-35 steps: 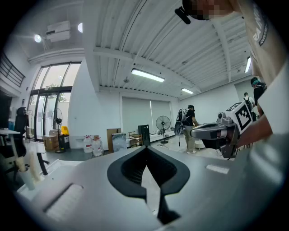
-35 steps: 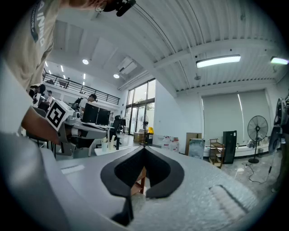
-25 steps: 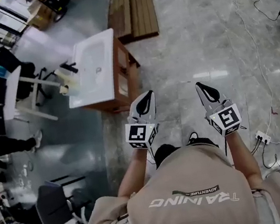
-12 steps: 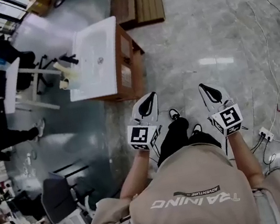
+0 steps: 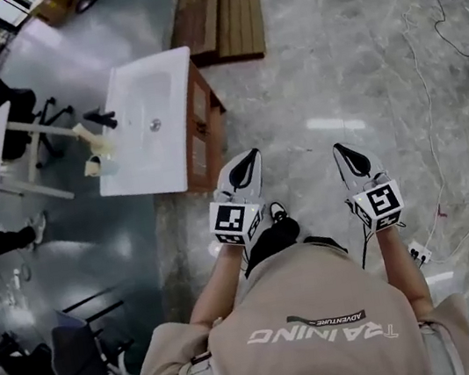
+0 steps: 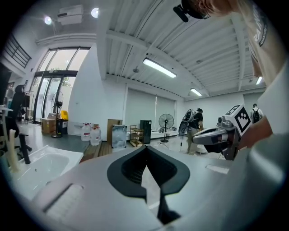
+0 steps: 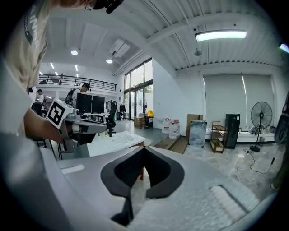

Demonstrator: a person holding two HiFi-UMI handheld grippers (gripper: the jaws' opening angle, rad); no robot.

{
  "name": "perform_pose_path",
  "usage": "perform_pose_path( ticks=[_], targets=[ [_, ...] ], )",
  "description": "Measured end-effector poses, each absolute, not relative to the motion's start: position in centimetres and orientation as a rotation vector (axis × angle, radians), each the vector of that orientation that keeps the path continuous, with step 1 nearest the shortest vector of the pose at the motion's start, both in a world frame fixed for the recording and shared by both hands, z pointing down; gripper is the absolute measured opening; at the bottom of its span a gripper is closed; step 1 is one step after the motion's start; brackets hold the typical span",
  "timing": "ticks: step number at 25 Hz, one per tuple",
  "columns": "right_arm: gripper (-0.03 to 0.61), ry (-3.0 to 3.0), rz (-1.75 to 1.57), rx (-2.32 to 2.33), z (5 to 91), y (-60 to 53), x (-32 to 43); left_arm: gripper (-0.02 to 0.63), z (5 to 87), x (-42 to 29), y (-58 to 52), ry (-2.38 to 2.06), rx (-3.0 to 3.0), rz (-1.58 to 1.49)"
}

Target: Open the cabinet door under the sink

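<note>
**A:** Where is the cabinet from where we stand?

**B:** We see the brown wooden cabinet (image 5: 202, 134) up and to the left in the head view. It stands on the grey marbled floor (image 5: 329, 59) with the white rectangular ceramic sink (image 5: 134, 145) on top. A black faucet (image 5: 103, 118) sits at the sink's far left edge. The cabinet's front, where the door is, faces the right of that view. From this steep angle we can't make out a handle.

**A:** And our two grippers?

**B:** We hold the left gripper (image 5: 248, 157) and the right gripper (image 5: 341, 150) side by side in front of our chest, both pointing up the picture. The left one's tip is near the cabinet's nearest corner but not touching it. The right one is over bare floor, well apart from the cabinet.

**A:** How are the fingers?

**B:** In the left gripper view, the black fingers (image 6: 131, 168) meet at their tips with nothing between them. In the right gripper view, that gripper's fingers (image 7: 159, 175) are also together and empty. There the sink shows to the left, beyond the tips.

**A:** What else is around us?

**B:** A stack of long brown wooden planks (image 5: 218, 11) lies on the floor beyond the cabinet, at the top of the head view.
</note>
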State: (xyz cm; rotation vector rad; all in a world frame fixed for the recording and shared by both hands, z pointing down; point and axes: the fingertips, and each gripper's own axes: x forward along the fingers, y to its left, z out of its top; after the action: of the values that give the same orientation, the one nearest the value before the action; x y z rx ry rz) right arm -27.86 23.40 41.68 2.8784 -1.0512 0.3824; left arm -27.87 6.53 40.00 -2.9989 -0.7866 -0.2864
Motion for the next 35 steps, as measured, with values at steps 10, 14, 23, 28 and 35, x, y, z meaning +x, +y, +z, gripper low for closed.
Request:
perform_pose_path(
  ticks=[10, 14, 23, 28, 35],
  targets=[
    [0.002, -1.007, 0.371, 2.851, 40.3, 19.7, -21.5, 0.017, 40.2, -20.0, 3.4, -0.853, -2.986, -0.263],
    [0.002, -1.011, 0.400, 2.919, 40.5, 18.5, -19.3, 0.017, 40.4, -18.7, 2.0, -0.847, -2.971, -0.291],
    [0.002, -1.167, 0.453, 2.894, 43.1, 15.9, -12.9, 0.017, 41.4, -13.3, 0.7, -0.744, -2.970, -0.335],
    [0.002, -1.271, 0.410, 2.833, 42.7, 15.9, -6.3, 0.018, 41.3, -8.5, -0.3, -0.597, -2.997, -0.355],
    [0.002, -1.439, 0.388, 2.763, 42.7, 15.2, 2.1, 0.017, 39.6, -1.5, 0.3, -0.465, -3.040, -0.346]
  ],
)
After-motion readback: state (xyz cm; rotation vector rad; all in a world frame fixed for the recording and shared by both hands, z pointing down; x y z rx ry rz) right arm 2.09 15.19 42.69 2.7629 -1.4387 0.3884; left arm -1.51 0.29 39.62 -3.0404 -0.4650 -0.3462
